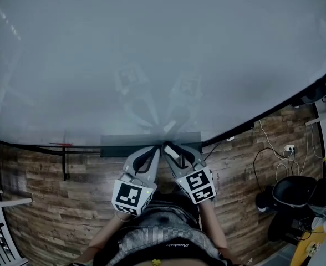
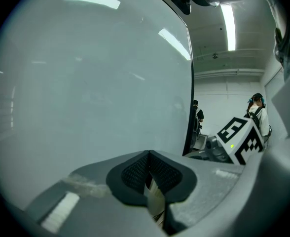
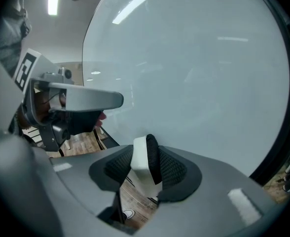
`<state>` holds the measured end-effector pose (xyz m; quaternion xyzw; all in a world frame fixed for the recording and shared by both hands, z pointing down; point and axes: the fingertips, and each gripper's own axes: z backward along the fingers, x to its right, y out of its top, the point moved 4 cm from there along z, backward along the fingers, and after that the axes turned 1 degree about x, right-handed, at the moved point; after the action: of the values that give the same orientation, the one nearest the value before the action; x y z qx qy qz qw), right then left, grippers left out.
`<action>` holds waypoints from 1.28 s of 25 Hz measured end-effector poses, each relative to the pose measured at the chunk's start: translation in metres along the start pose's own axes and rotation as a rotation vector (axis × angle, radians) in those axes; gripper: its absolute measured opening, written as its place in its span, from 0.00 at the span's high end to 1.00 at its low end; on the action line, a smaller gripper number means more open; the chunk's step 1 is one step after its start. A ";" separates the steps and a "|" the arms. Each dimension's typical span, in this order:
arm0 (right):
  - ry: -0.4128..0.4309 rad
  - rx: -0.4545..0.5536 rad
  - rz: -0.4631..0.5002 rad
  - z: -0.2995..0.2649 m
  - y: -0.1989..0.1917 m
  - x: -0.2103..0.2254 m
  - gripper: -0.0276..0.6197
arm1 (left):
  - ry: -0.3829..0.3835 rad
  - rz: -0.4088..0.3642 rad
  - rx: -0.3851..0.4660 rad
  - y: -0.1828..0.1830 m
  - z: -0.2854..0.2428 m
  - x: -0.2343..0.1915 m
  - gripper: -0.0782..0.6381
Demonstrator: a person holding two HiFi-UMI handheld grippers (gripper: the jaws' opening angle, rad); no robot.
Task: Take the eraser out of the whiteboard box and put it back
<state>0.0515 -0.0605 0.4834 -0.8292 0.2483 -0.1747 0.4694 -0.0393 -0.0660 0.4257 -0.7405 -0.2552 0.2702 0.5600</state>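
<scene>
The eraser (image 3: 141,166), white-backed with a black felt face, stands upright between the pads of my right gripper (image 3: 145,154), which is shut on it. In the head view the right gripper (image 1: 168,147) and the left gripper (image 1: 156,149) meet tip to tip at the grey whiteboard box (image 1: 116,146) that runs along the lower edge of the whiteboard (image 1: 152,54). The left gripper (image 2: 149,174) is shut, its mesh pads pressed together with nothing in them. The inside of the box is hidden behind the grippers.
Below the board lies a wooden floor (image 1: 52,204). Cables and a wall socket (image 1: 289,148) trail at the right, beside a black chair-like object (image 1: 296,195). A thin dark bracket (image 1: 64,159) hangs at the left. People stand far off in the left gripper view (image 2: 257,111).
</scene>
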 end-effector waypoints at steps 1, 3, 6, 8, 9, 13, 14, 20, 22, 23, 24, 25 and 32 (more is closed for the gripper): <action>-0.002 0.002 0.003 0.002 0.002 0.000 0.71 | -0.001 -0.003 0.000 0.000 0.000 0.000 0.89; -0.006 0.007 0.006 0.005 0.007 -0.001 0.71 | -0.002 -0.002 0.001 -0.001 0.001 0.000 0.89; -0.006 0.018 0.011 0.011 0.015 -0.002 0.71 | -0.005 0.011 0.009 0.001 0.000 0.001 0.89; -0.006 0.025 0.017 0.014 0.021 -0.003 0.71 | -0.006 0.016 0.013 0.002 -0.001 0.001 0.89; -0.006 0.028 0.020 0.016 0.024 -0.003 0.71 | -0.006 0.016 0.013 0.002 -0.001 0.001 0.89; -0.008 0.044 0.034 0.024 0.035 -0.006 0.71 | -0.008 0.017 0.013 0.003 0.001 0.002 0.89; -0.009 0.048 0.035 0.027 0.038 -0.007 0.71 | -0.008 0.017 0.014 0.003 0.001 0.002 0.89; -0.014 0.076 0.048 0.038 0.055 -0.011 0.71 | -0.009 0.022 0.017 0.003 0.003 0.002 0.89; -0.015 0.084 0.054 0.042 0.061 -0.011 0.71 | -0.009 0.022 0.019 0.003 0.003 0.002 0.89; -0.015 0.087 0.057 0.044 0.063 -0.011 0.71 | -0.010 0.022 0.019 0.003 0.003 0.003 0.89; -0.014 0.090 0.060 0.046 0.066 -0.012 0.71 | -0.009 0.023 0.019 0.003 0.003 0.003 0.89; -0.013 0.092 0.062 0.049 0.070 -0.012 0.71 | -0.009 0.023 0.018 0.003 0.003 0.003 0.89; -0.005 0.108 0.063 0.063 0.086 -0.017 0.71 | -0.012 0.025 0.020 0.001 0.006 0.005 0.89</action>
<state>0.0491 -0.0441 0.3765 -0.7949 0.2633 -0.1708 0.5192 -0.0398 -0.0587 0.4228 -0.7364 -0.2467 0.2840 0.5623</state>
